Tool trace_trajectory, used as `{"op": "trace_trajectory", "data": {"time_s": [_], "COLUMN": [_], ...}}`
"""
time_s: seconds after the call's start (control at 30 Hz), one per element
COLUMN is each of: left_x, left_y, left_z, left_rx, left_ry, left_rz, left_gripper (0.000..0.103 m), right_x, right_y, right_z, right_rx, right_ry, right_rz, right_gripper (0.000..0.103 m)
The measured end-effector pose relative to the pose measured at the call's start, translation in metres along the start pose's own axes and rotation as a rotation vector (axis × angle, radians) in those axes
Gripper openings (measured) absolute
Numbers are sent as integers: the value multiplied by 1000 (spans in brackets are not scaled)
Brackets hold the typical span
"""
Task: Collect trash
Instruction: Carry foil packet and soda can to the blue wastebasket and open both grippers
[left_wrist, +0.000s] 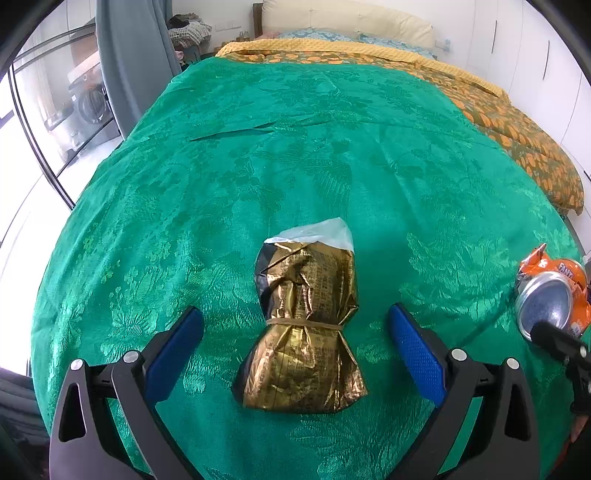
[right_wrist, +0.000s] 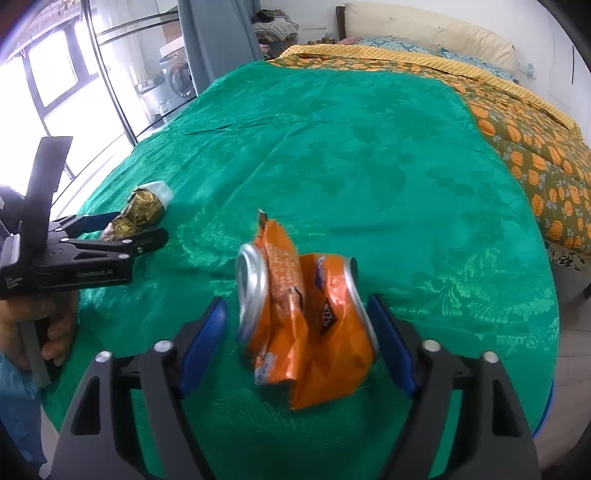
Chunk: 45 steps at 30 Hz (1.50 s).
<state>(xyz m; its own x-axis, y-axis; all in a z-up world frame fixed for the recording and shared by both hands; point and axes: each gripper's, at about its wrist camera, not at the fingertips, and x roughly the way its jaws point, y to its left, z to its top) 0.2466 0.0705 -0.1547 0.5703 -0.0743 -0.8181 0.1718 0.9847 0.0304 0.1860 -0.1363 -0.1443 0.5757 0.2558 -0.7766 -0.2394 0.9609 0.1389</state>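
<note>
A crumpled gold foil bag (left_wrist: 308, 325), tied round the middle with a rubber band, lies on the green bedspread (left_wrist: 295, 155). My left gripper (left_wrist: 295, 332) is open with its blue pads either side of the bag, not touching it. A crushed orange soda can (right_wrist: 306, 317) lies on the bedspread (right_wrist: 369, 155) between the open blue pads of my right gripper (right_wrist: 297, 325); the right pad looks close to or against the can's end. The can also shows in the left wrist view (left_wrist: 552, 299). The left gripper (right_wrist: 122, 229) and gold bag (right_wrist: 142, 214) show in the right wrist view.
An orange-patterned quilt (left_wrist: 517, 136) lies along the bed's right side, with pillows (left_wrist: 351, 22) at the head. A grey curtain (left_wrist: 133, 55) and glass doors (left_wrist: 44, 110) stand to the left. A white wardrobe (left_wrist: 535, 44) lines the right wall.
</note>
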Motion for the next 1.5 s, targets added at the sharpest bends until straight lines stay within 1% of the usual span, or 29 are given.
{"op": "trace_trajectory", "data": {"time_s": [0.1,0.17,0.2,0.23,0.27,0.3,0.33,0.37,0.43,0.53,0.57,0.63,0.7,0.8,0.87,0.93,0.97,1.03,1.07,1.1,1.2,1.27,1.3,1.4,1.47,1.5], "left_x": [-6,-13,-15,-18,-22,-24,-27,-34,-45,-64,-69,-77,-85,-95,-100,-103,-104,-104,-102,-100,-89,-76,-64,-25,6,17], "left_y": [-3,-7,-9,-11,-13,-14,-16,-16,-24,-44,-54,-73,-99,-143,-172,-204,-227,-258,-282,-297,-353,-388,-408,-452,-474,-480], "left_z": [-4,-9,-11,-13,-16,-17,-18,-22,-27,-38,-41,-46,-49,-51,-52,-51,-50,-50,-48,-48,-46,-47,-47,-50,-53,-54], "left_rx": [26,45,51,55,57,55,48,29,19,21,22,38,71,129,164,200,224,257,281,295,338,353,357,359,354,353], "left_ry": [-18,-35,-41,-45,-46,-45,-42,-36,-41,-49,-46,-46,-47,-41,-32,-18,-7,10,20,25,52,75,92,145,190,201], "left_rz": [-24,-34,-37,-42,-38,-38,-54,-107,-154,-224,-254,-288,-323,-378,-417,-464,-495,-527,-540,-546,-573,-574,-569,-547,-530,-522], "left_gripper": [84,66,60,48,41,39,37,35,34,33,33,33,33,33,33,33,33,33,33,33,33,34,34,34,35,35], "right_x": [-7,-13,-18,-23,-27,-32,-38,-43,-57,-75,-81,-91,-103,-127,-143,-158,-162,-168,-170,-170,-166,-159,-152,-134,-126,-118], "right_y": [0,1,1,1,0,0,-1,-2,-6,-14,-18,-27,-41,-77,-110,-151,-169,-212,-228,-252,-295,-322,-338,-370,-385,-397], "right_z": [0,-3,-4,-5,-6,-8,-10,-12,-18,-26,-31,-38,-47,-64,-77,-90,-96,-109,-114,-121,-134,-141,-145,-158,-165,-170], "right_rx": [4,4,4,6,7,9,13,16,33,61,76,100,126,184,229,277,302,365,388,420,478,510,535,588,627,669], "right_ry": [3,-5,-12,-17,-20,-27,-35,-43,-63,-92,-100,-113,-128,-151,-166,-174,-173,-160,-154,-145,-124,-105,-92,-61,-46,-37], "right_rz": [14,18,21,26,28,31,34,37,49,66,74,83,83,64,24,-50,-79,-133,-156,-187,-223,-243,-253,-261,-239,-223], "right_gripper": [59,57,56,55,55,55,55,55,55,55,55,55,55,55,55,55,55,55,55,55,55,55,55,56,56,56]}}
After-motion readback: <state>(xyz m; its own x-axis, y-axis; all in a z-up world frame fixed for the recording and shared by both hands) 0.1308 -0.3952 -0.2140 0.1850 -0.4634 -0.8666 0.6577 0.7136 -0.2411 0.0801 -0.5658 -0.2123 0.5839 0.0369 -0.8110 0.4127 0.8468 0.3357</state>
